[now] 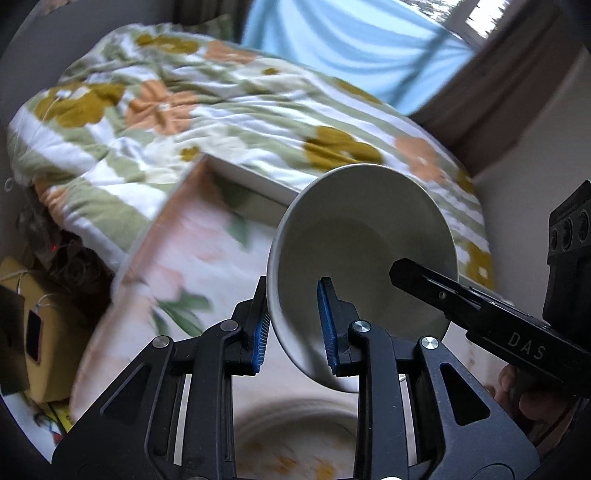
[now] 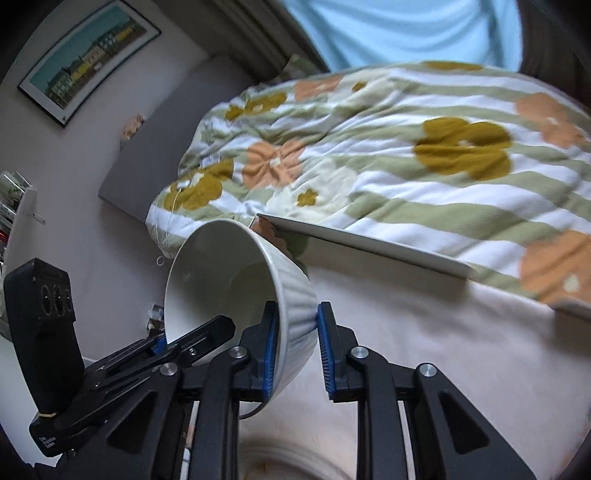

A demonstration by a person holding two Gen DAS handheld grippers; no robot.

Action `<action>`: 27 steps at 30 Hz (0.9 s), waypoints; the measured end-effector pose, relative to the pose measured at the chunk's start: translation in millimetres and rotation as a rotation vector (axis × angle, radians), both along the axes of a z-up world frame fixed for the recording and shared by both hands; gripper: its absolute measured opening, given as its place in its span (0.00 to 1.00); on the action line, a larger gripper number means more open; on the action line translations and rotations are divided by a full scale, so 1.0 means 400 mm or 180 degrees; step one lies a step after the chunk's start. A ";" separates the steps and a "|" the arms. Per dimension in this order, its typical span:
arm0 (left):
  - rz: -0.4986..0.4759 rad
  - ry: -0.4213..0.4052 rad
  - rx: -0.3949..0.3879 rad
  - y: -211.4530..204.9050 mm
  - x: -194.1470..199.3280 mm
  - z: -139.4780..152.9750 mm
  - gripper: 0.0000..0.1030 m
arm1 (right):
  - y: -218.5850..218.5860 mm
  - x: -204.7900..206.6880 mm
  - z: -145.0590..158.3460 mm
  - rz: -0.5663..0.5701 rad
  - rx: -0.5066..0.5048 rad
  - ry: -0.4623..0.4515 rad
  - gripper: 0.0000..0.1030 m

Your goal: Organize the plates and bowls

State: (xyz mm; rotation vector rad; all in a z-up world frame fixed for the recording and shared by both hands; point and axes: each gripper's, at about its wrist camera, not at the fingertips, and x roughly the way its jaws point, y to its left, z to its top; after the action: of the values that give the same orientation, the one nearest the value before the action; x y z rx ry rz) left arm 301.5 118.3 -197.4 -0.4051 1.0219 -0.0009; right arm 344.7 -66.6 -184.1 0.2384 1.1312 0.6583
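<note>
A white ribbed bowl hangs tilted in the air, held from two sides. My left gripper is shut on its near wall, one blue pad outside and one inside. The right gripper's finger reaches into the bowl from the right. In the right wrist view the bowl opens toward the left, and my right gripper is shut on its ribbed wall. The left gripper grips the opposite rim. Blurred below the fingers lies a plate with orange flecks, also seen as a pale rim.
Under the bowl is a pale floral tabletop with a raised white rim. A flowered quilt covers the bed behind it, with a light blue curtain beyond. A yellow box sits at the left. A hand holds the right gripper.
</note>
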 end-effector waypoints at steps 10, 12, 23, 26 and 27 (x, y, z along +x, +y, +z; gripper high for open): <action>-0.0676 -0.0071 -0.0030 -0.405 -0.191 0.082 0.21 | -0.388 -0.271 0.060 -0.0675 -0.0050 0.0049 0.19; -0.0782 -0.0061 -0.0021 -0.470 -0.218 0.081 0.21 | -0.450 -0.310 0.056 -0.0792 -0.0073 0.0070 0.19; -0.1293 0.0440 -0.0021 -0.764 -0.278 -0.037 0.21 | -0.714 -0.423 -0.053 -0.1311 -0.0240 0.0516 0.19; -0.1367 0.0588 -0.0021 -0.795 -0.269 -0.063 0.21 | -0.746 -0.427 -0.069 -0.1356 -0.0201 0.0606 0.19; -0.1384 0.0628 -0.0020 -0.793 -0.261 -0.067 0.21 | -0.753 -0.425 -0.074 -0.1367 -0.0203 0.0635 0.19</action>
State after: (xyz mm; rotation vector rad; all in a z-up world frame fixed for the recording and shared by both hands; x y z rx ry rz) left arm 197.0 -198.8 -224.2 -0.1842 1.2891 -0.3602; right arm 174.6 -367.9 -213.7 0.4847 1.2394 0.2201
